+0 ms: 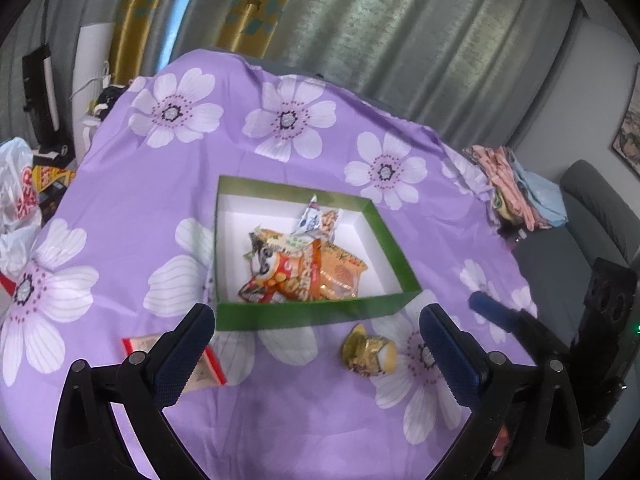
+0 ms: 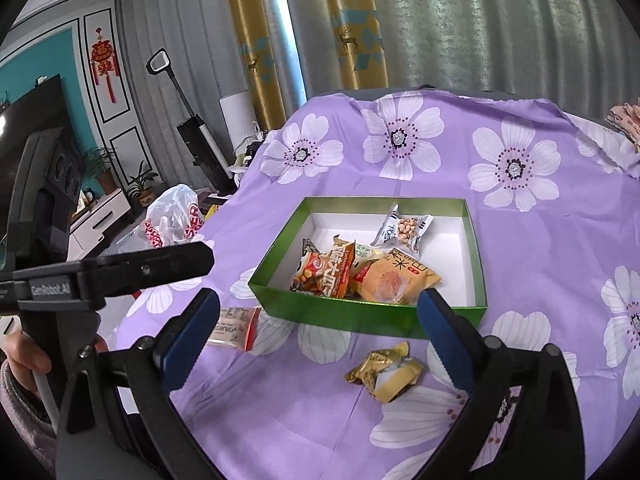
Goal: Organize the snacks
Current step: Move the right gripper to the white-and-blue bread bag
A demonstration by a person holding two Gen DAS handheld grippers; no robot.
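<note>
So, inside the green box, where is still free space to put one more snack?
In the green box, the white floor is bare along the right wall and the far-left corner. The middle is crowded with orange packets; the peanut pack sits near the far wall.

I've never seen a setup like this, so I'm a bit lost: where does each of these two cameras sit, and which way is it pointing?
Left wrist view: sits on the left gripper, looking down across the purple tablecloth at the green box; the right gripper's finger shows at right.
Right wrist view: sits on the right gripper, facing the same box; the left gripper and a hand show at left.
Both share the box, gold candy and red-edged packet.
</note>
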